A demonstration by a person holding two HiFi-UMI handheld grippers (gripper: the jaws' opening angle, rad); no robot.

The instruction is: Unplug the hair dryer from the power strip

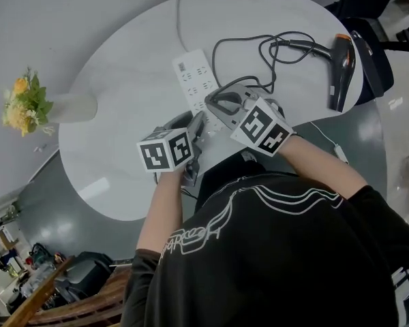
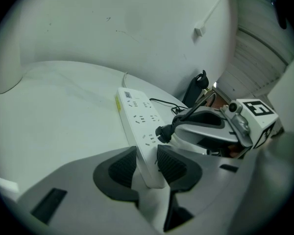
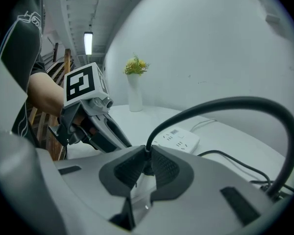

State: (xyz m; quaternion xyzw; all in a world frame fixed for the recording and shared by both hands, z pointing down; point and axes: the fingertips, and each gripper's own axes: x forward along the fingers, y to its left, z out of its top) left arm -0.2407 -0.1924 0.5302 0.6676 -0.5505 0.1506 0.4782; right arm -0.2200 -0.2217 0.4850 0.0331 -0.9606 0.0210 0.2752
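Our left gripper (image 2: 147, 164) clamps its fingers on the strip (image 2: 137, 116) end; the right gripper (image 3: 147, 163) pinches the plug (image 2: 162, 131), apparently still seated. The dryer (image 1: 341, 67) lies near the worktop (image 1: 123, 128) edge: if we pull skewed, we could bend pins or drag it off.

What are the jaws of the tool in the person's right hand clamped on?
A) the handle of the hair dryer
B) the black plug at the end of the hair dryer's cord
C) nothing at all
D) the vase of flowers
B: the right gripper view shows the right gripper with its jaws pinched on the black plug, while the hair dryer lies apart, untouched.
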